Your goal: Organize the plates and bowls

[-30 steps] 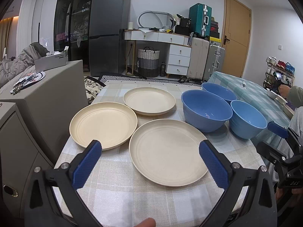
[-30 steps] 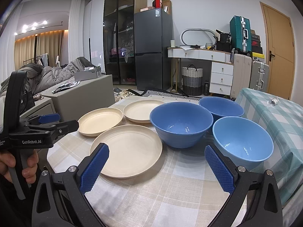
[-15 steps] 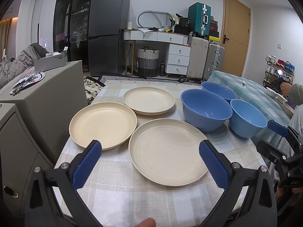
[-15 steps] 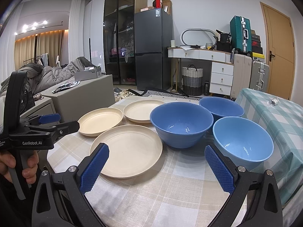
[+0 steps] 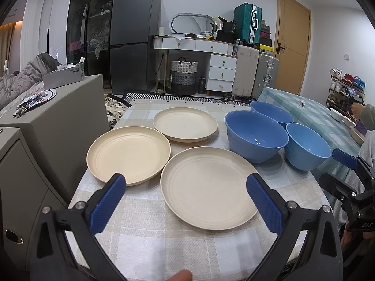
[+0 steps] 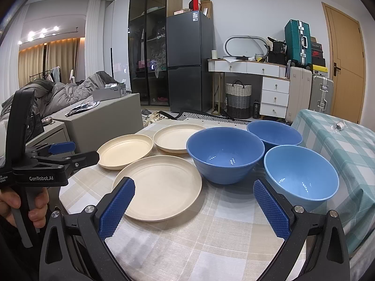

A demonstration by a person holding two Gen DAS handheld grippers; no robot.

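Note:
Three cream plates lie flat on the checked tablecloth: a near one [image 5: 208, 187] [image 6: 159, 185], a left one [image 5: 129, 154] [image 6: 124, 149] and a far one [image 5: 185, 124] [image 6: 173, 138]. Three blue bowls stand upright to their right: a large dark one [image 5: 255, 138] [image 6: 225, 154], a far one [image 5: 271, 113] [image 6: 274, 133] and a lighter one [image 5: 307, 148] [image 6: 300, 175]. My left gripper [image 5: 185, 187] is open and empty over the near plate's front. My right gripper [image 6: 194, 194] is open and empty, near the table's front edge between the near plate and the lighter bowl.
A grey cabinet [image 5: 54, 121] stands close to the table's left side. A second table with a teal checked cloth [image 6: 346, 145] adjoins on the right. A fridge [image 5: 134, 39], a drawer unit and suitcases are far behind.

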